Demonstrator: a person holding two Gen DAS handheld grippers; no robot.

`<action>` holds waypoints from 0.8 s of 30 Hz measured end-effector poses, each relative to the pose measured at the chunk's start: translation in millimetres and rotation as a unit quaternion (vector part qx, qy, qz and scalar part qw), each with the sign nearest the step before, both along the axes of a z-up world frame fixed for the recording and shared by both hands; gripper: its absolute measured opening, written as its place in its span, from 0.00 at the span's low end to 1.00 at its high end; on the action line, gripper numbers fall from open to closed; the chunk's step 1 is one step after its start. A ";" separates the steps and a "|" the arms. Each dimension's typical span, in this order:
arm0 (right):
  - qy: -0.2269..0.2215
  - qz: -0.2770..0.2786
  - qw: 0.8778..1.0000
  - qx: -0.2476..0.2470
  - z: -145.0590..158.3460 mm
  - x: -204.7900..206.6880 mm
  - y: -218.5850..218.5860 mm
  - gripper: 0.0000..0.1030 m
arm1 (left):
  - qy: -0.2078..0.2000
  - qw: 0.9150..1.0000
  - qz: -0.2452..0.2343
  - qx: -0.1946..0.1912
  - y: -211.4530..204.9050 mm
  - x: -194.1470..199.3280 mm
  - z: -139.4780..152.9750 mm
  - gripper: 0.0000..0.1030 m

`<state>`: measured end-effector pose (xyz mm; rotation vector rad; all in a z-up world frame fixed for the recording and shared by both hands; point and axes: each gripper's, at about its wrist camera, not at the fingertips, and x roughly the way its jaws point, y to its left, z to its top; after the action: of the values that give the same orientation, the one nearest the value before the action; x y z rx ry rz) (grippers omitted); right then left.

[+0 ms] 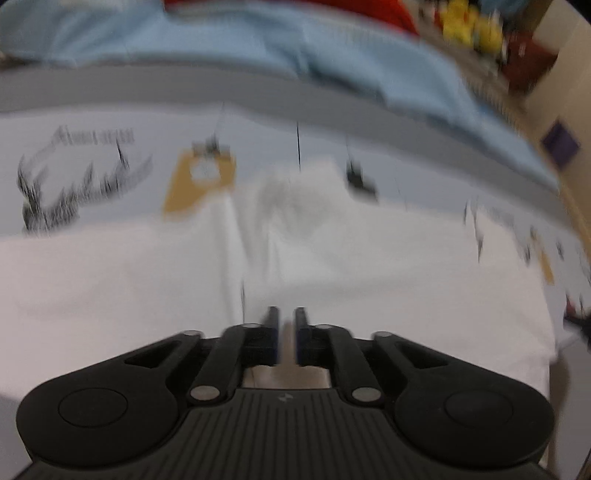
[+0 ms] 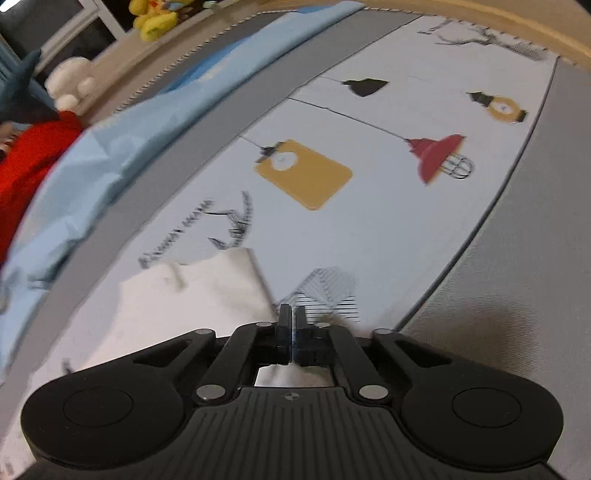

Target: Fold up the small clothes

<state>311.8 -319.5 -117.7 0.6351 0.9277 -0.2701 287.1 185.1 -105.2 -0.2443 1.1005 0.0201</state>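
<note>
Though blurred, white garment [image 1: 332, 266] seemingly lies beneath left hand-held gripper [image 1: 286, 317].

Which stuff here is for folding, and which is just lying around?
For the job: white garment, left gripper, right gripper.
Just lying about: blue cloth, red cloth, yellow toy, patterned mat.

Soft matt white cloth garment [image 1: 332, 266] on a smooth printed fabric cover [image 2: 388, 221].
</note>
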 end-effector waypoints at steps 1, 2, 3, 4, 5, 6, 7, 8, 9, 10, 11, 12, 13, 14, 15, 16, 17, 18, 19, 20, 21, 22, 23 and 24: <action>-0.004 0.020 1.000 0.000 1.6 2.5 1.0 0.07 | 0.017 1.000 -0.005 0.010 -2.1 -1.9 -2.1 0.27; -0.006 0.039 0.999 -0.005 2.5 4.5 2.3 0.27 | 0.024 1.000 -0.009 0.009 -1.1 -5.3 -3.2 0.29; -0.004 0.061 0.998 -0.014 1.5 7.0 4.3 0.41 | 0.033 0.999 -0.009 0.001 0.6 -7.1 -5.5 0.29; 0.003 0.076 0.997 -0.022 -1.0 7.6 6.1 0.62 | 0.038 0.999 -0.007 -0.009 3.3 -10.7 -7.4 0.29; 0.011 0.088 0.996 -0.022 -4.0 6.9 9.0 0.63 | 0.039 0.999 -0.004 -0.015 4.9 -12.1 -9.3 0.29; 0.020 0.097 0.995 -0.016 -9.4 8.5 10.4 0.62 | 0.041 0.999 -0.005 -0.013 5.3 -12.4 -12.1 0.29; 0.028 0.109 0.994 -0.004 -15.5 10.4 12.8 0.62 | 0.045 0.999 -0.008 -0.005 3.0 -12.1 -15.5 0.25; 0.035 0.120 0.992 0.006 -19.1 10.2 16.4 0.62 | 0.047 0.999 -0.014 0.004 0.9 -12.1 -19.1 0.17; 0.040 0.132 0.990 0.004 -22.3 11.3 21.1 0.63 | 0.046 0.999 -0.020 0.010 -0.6 -12.7 -20.6 0.11; 0.045 0.144 0.989 -0.012 -22.5 10.5 28.3 0.62 | 0.038 0.999 -0.026 0.014 -1.5 -13.1 -19.4 0.07; 0.048 0.159 0.985 -0.038 -20.6 10.3 36.7 0.54 | 0.026 0.999 -0.025 0.017 -1.3 -12.7 -15.5 0.06; 0.047 0.168 0.983 -0.055 -17.1 9.7 42.3 0.46 | 0.003 1.000 -0.019 0.022 -0.5 -12.7 -8.0 0.06; 0.036 0.167 0.983 -0.061 -10.7 7.8 44.5 0.17 | -0.024 0.999 -0.013 0.026 0.1 -13.8 1.1 0.05; 0.023 0.159 0.986 -0.055 -5.3 6.1 42.9 0.05 | -0.052 0.998 -0.009 0.032 0.7 -14.4 11.1 0.05; 0.007 0.147 0.988 -0.042 0.5 5.1 39.2 0.05 | -0.076 0.996 -0.009 0.039 0.9 -15.2 20.0 0.05; 0.003 0.140 0.989 -0.036 2.6 4.7 36.3 0.05 | -0.091 0.995 -0.009 0.048 0.1 -15.5 25.3 0.05; 0.010 0.137 0.990 -0.038 1.4 5.2 35.5 0.05 | -0.094 0.994 -0.010 0.056 -1.5 -14.5 26.2 0.06; 0.024 0.139 0.989 -0.041 -2.7 6.2 35.4 0.05 | -0.083 0.995 -0.011 0.062 -2.0 -13.4 22.7 0.07; 0.046 0.136 0.989 -0.045 -8.3 6.8 35.0 0.10 | -0.061 0.996 -0.012 0.063 -1.5 -11.2 17.2 0.10; 0.064 0.127 0.989 -0.048 -12.8 6.4 33.3 0.15 | -0.037 0.997 -0.010 0.059 -0.4 -10.0 11.8 0.11; 0.070 0.118 0.989 -0.051 -12.7 5.4 32.6 0.16 | -0.031 0.998 -0.006 0.062 0.4 -11.2 9.9 0.11; 0.065 0.112 0.990 -0.053 -8.7 3.9 32.1 0.19 | -0.037 0.997 -0.004 0.070 -0.2 -12.9 11.7 0.10; 0.057 0.107 0.991 -0.063 -2.5 2.6 32.9 0.20 | -0.044 0.996 -0.006 0.074 -1.0 -13.9 14.5 0.10; 0.041 0.104 0.991 -0.075 5.7 0.1 34.7 0.20 | -0.051 0.996 -0.010 0.069 -1.9 -14.6 18.3 0.11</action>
<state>312.0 -284.7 -112.0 0.3887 1.0346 -0.1790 272.5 183.2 -86.9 -0.1101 0.9961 0.0648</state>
